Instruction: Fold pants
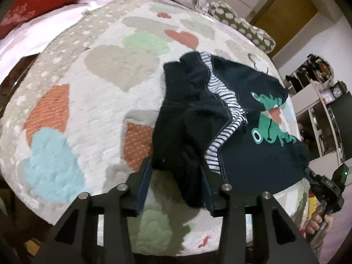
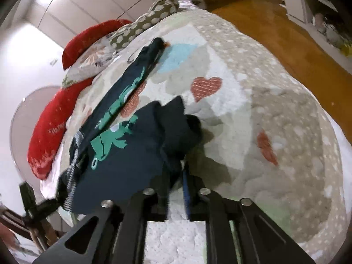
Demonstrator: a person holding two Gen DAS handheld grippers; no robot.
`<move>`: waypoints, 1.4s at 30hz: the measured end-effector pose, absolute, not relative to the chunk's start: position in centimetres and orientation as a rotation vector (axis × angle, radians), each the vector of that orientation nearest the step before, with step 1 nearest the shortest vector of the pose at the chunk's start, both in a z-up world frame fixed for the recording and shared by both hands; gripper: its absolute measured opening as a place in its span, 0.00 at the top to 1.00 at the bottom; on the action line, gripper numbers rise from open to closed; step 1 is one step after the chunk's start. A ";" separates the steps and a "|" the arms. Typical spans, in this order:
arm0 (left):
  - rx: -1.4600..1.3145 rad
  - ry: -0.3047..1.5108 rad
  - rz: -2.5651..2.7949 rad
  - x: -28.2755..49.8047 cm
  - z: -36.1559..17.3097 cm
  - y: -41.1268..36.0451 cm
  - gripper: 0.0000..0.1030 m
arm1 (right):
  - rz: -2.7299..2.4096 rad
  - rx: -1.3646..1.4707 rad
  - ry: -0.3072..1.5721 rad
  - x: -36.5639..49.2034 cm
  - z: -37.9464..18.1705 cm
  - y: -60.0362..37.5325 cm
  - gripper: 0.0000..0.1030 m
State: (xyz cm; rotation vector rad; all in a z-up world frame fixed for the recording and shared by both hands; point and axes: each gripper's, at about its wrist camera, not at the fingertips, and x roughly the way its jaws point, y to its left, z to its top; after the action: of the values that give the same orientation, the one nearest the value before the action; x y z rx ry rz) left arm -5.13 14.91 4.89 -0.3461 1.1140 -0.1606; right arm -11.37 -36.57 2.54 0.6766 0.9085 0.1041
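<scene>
Small navy pants [image 1: 253, 114] with green frog prints and a striped lining lie lifted over a heart-patterned blanket [image 1: 88, 101] on a bed. My left gripper [image 1: 176, 171] has its jaws closed around the dark waistband end, which hangs between the fingers. My right gripper [image 2: 176, 171] pinches the other navy edge of the pants [image 2: 123, 154] and holds it up; it also shows at the right edge of the left wrist view [image 1: 323, 189]. The pants stretch between both grippers, partly bunched.
Red pillows [image 2: 48, 129] and a dotted pillow [image 2: 145, 22] lie at the bed's head. The wooden floor [image 2: 286, 35] and white shelves [image 1: 316, 96] are beyond the bed's side. The blanket [image 2: 275, 114] covers the whole mattress.
</scene>
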 end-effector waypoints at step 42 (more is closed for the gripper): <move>-0.110 0.974 -0.149 -0.3 9.2 11.3 0.31 | -0.105 0.661 0.923 -1.3 4.6 -42.9 0.86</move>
State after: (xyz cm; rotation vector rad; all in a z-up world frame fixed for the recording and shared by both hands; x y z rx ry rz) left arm -0.35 11.27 9.15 -0.1097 0.9738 -0.1494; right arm -1.31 -42.88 4.64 0.6612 0.9226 -0.1051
